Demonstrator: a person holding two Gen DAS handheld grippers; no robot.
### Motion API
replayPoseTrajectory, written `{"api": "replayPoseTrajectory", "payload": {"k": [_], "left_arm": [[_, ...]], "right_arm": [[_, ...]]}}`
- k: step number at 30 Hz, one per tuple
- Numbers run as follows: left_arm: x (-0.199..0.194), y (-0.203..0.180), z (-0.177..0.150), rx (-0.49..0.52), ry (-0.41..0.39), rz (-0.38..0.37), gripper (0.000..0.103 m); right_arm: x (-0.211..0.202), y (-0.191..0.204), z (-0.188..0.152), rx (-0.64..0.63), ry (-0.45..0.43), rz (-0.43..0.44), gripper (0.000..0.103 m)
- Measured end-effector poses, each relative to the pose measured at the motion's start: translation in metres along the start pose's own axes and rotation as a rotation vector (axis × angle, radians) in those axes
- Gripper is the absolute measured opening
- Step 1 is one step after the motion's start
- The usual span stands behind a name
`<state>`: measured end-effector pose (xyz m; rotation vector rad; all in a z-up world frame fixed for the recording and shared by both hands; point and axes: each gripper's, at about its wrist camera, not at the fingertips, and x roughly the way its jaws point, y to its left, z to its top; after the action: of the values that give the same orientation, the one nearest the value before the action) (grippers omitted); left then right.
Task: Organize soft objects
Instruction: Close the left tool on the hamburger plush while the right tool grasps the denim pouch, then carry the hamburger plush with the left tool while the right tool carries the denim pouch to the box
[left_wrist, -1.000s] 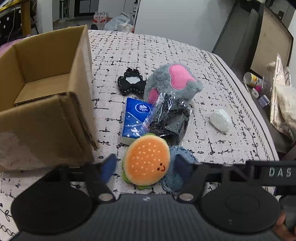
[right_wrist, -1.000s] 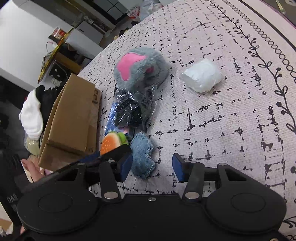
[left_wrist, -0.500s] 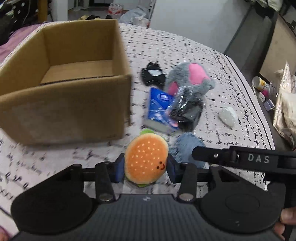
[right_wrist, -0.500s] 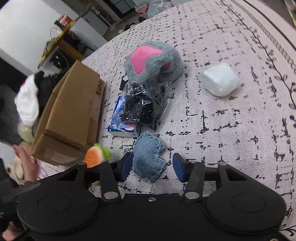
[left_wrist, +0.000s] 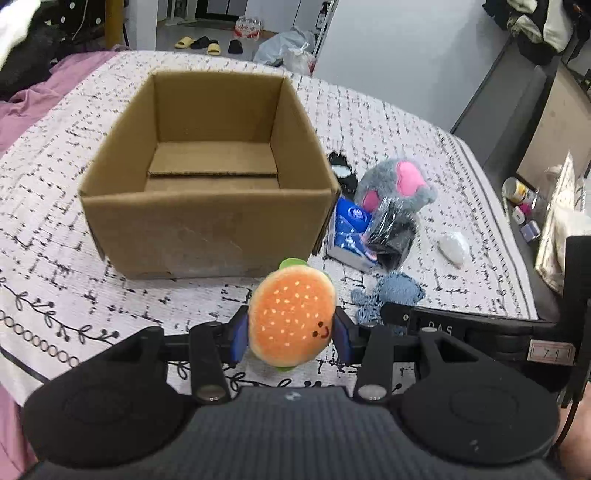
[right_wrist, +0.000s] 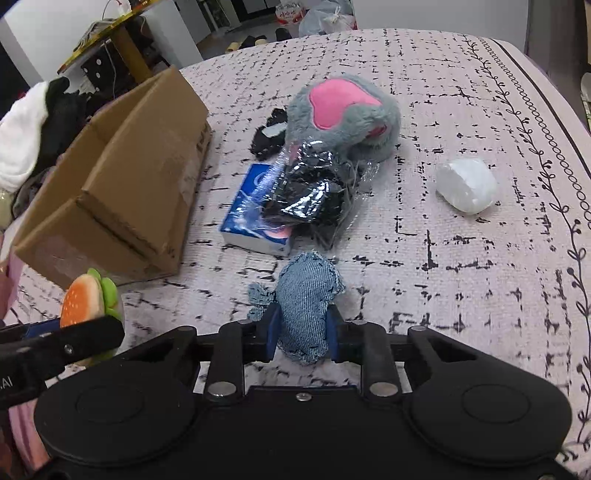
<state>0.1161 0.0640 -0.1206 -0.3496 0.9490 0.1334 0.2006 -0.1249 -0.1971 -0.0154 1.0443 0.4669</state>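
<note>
Burger plush (left_wrist: 291, 317), on the bedspread a second ago, now hangs clamped in the left gripper (left_wrist: 291, 338), lifted before the empty box (left_wrist: 207, 218). Right gripper (right_wrist: 301, 334) is closing on the denim piece (right_wrist: 306, 306), previously untouched. Both seem bound for boxing.

This is a bedroom in a lived-in home. The work surface is a bed (left_wrist: 388, 122) covered with a pale spread printed with black dashes and a leafy border, and a purple sheet (left_wrist: 22, 107) shows at its edge. Beyond the bed, slippers (left_wrist: 201, 43) lie on the floor beside a pack of bottles (left_wrist: 247, 27) and a tied plastic bag (left_wrist: 286, 50). Clothes (right_wrist: 33, 122) are heaped at one side. A low table (left_wrist: 532, 206) beside the bed carries small jars and a can.
</note>
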Motion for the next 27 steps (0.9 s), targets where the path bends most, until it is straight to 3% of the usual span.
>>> {"api": "replayPoseTrajectory", "payload": {"k": [13,27], "left_arm": [[-0.052,-0.004,0.002,0.027,-0.074,-0.053,0.045],[-0.091,0.007,0.013,0.026,-0.136,-0.081,0.045]], "right_arm": [[-0.071,0.020,-0.004,0.035,-0.104,0.013,0.025],[-0.116,0.052,-0.003,0.023,-0.186,0.050,0.026]]}}
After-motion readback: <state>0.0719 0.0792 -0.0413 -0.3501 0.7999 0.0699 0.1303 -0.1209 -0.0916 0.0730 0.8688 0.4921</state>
